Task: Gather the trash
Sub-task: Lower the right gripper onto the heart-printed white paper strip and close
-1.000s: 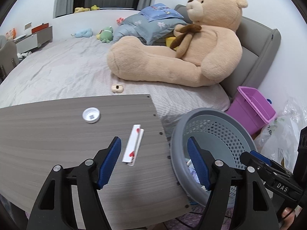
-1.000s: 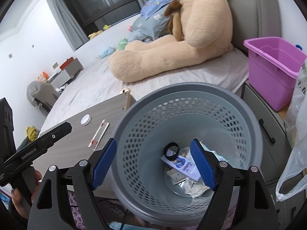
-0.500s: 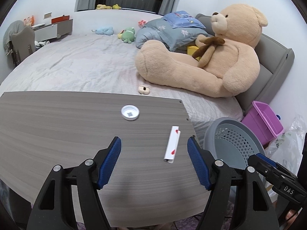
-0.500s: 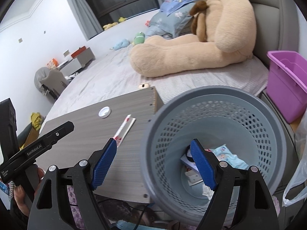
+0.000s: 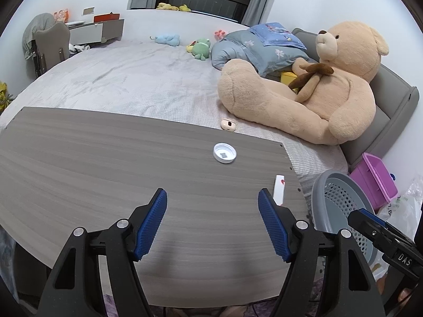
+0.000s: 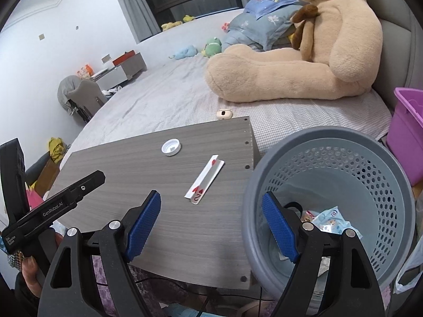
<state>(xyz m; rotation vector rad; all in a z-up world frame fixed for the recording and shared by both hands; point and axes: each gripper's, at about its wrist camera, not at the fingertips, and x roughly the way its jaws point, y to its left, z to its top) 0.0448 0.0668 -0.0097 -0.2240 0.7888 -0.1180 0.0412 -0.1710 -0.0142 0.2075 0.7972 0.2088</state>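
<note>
I see the folded playing card (image 6: 205,182) lying flat on the grey board (image 5: 105,174), near the board's right edge, with the white bottle cap (image 5: 224,153) just beyond it toward the bed (image 5: 132,79). Nothing blocks either. The grey mesh bin (image 6: 343,163) stands just off the board's right edge, wrappers in its bottom. A small beige case (image 5: 228,124) rests on the bed past the board's far edge, beside the big teddy bear (image 5: 317,92); a purple tub (image 6: 407,142) sits beyond the bin. My left gripper (image 5: 211,223) and right gripper (image 6: 211,224) both gape wide, empty. A second ago both sat further right, the right one over the bin.
</note>
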